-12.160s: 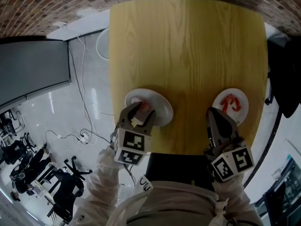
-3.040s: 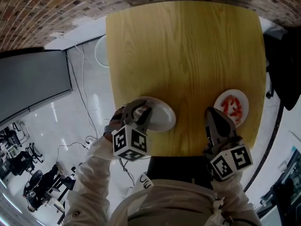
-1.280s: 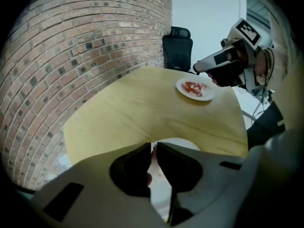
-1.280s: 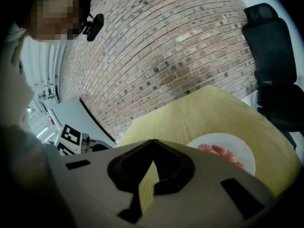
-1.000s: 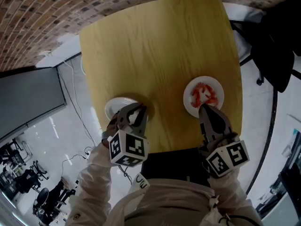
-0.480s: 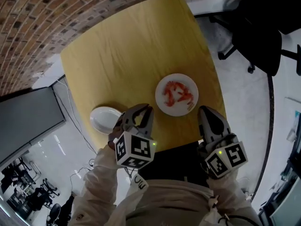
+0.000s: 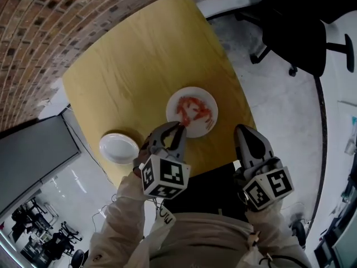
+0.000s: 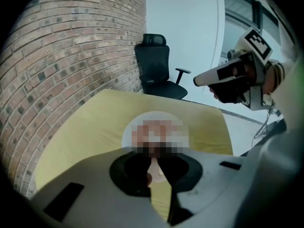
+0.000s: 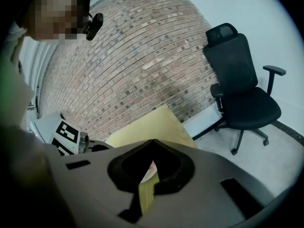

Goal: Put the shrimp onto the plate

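In the head view, several red shrimp [image 7: 192, 110] lie on a white plate [image 7: 210, 101] on the yellow table [image 7: 134, 66]. A second white plate [image 7: 119, 148], bare, sits near the table's left corner. My left gripper [image 7: 174, 128] hangs at the near-left rim of the shrimp plate, its jaws a little apart with nothing clearly between them. In the left gripper view that plate [image 8: 128, 133] lies just beyond the jaws, partly blurred. My right gripper [image 7: 245, 130] is off the table's near right edge, its fingers together and holding nothing.
A black office chair [image 7: 295, 32] stands on the grey floor beyond the table's right side. A brick wall [image 7: 50, 27] runs behind the table. A dark screen [image 7: 33, 155] stands at the left.
Both grippers have moved right along the table's near edge. The left went from the bare plate to the shrimp plate. The right went from the shrimp plate's rim to off the table.
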`<state>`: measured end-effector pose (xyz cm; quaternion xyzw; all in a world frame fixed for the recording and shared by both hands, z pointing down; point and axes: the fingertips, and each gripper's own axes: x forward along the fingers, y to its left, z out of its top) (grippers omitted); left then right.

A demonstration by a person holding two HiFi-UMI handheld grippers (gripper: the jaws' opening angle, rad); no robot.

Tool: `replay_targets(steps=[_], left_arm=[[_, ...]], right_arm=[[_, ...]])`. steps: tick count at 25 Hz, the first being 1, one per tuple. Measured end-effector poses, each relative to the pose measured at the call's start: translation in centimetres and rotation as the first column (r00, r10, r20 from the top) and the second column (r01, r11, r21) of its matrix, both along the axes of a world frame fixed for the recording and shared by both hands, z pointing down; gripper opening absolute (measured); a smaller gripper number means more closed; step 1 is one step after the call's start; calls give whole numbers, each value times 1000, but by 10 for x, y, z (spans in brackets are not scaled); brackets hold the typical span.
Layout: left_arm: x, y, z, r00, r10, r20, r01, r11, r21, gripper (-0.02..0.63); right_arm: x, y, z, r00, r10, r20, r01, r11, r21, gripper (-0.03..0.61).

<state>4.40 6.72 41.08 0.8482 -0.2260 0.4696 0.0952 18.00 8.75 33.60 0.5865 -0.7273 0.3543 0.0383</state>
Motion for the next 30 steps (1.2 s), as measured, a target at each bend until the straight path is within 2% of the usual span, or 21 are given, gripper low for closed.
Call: replay_targets(steps=[2, 7, 16, 24, 30], left_arm=[[8, -1, 3, 1000, -6, -3, 6, 1000, 2, 49], [27, -4, 11, 995, -95, -20, 95, 995, 6, 49], [42, -7, 13, 983, -182, -26, 182, 983, -17, 49], [44, -12, 18, 955, -295, -21, 293, 954, -56, 49], [44, -12, 22, 944, -330, -12, 328, 942, -75, 49]], right_arm=[[7, 4, 2, 1000, 13, 1, -13, 1000, -5, 23], [23, 12, 7, 999, 34, 4, -34, 999, -16, 25], [30, 16, 9, 999, 44, 17, -44, 999, -13, 25], [35, 14, 11, 999, 44, 23, -43, 999, -19, 23], [38, 12, 15, 999, 34, 26, -33, 999, -25, 24]])
